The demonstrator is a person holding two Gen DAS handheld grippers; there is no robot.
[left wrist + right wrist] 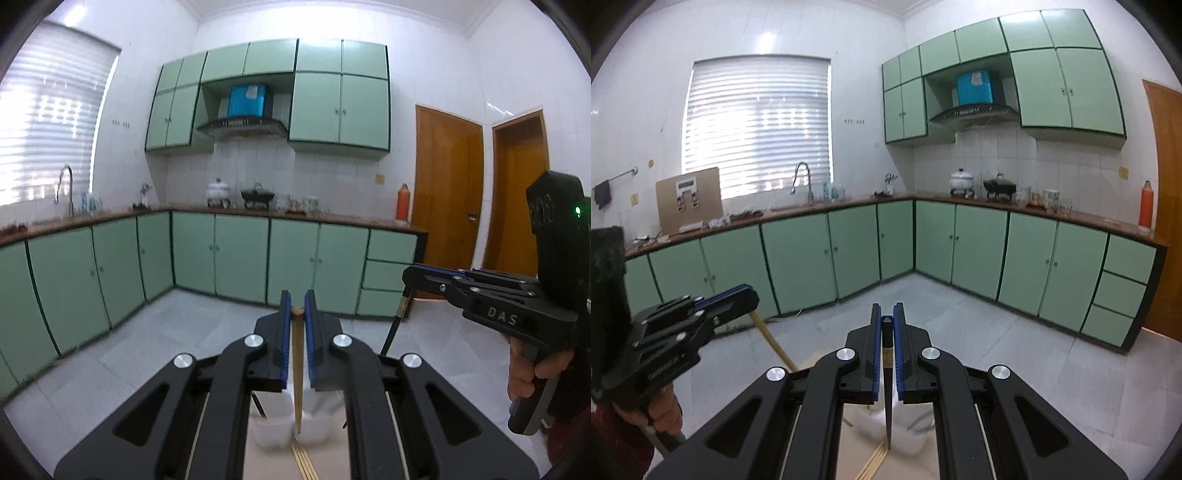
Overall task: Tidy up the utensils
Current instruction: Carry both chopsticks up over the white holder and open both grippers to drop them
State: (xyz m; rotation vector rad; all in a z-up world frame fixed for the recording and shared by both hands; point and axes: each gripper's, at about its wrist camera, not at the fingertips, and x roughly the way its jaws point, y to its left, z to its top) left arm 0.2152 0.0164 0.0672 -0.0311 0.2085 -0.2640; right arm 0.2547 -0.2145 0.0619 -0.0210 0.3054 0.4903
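— What has the left claw (297, 306) got?

— It's pinched tight on a pale, round wooden chopstick (297, 369), gripped near its blunt top so the tapered end hangs down over two translucent white plastic cups (291, 432) standing side by side on the light tabletop (266, 465).

— And the right claw (886, 317)?

— Pressed together on a black, tapered chopstick with a gold band (887, 387), its tip pointing down over the same cups. A few more pale wooden chopsticks (303, 461) lie flat on the tabletop just in front of the cups.

— Anything inside the cups?

— A dark stick (258, 406) leans in the left one; I can't tell more than that.

— Who's holding the tools?

— A person in a dark red sleeve (620, 443), one hand (532, 373) on each handle.
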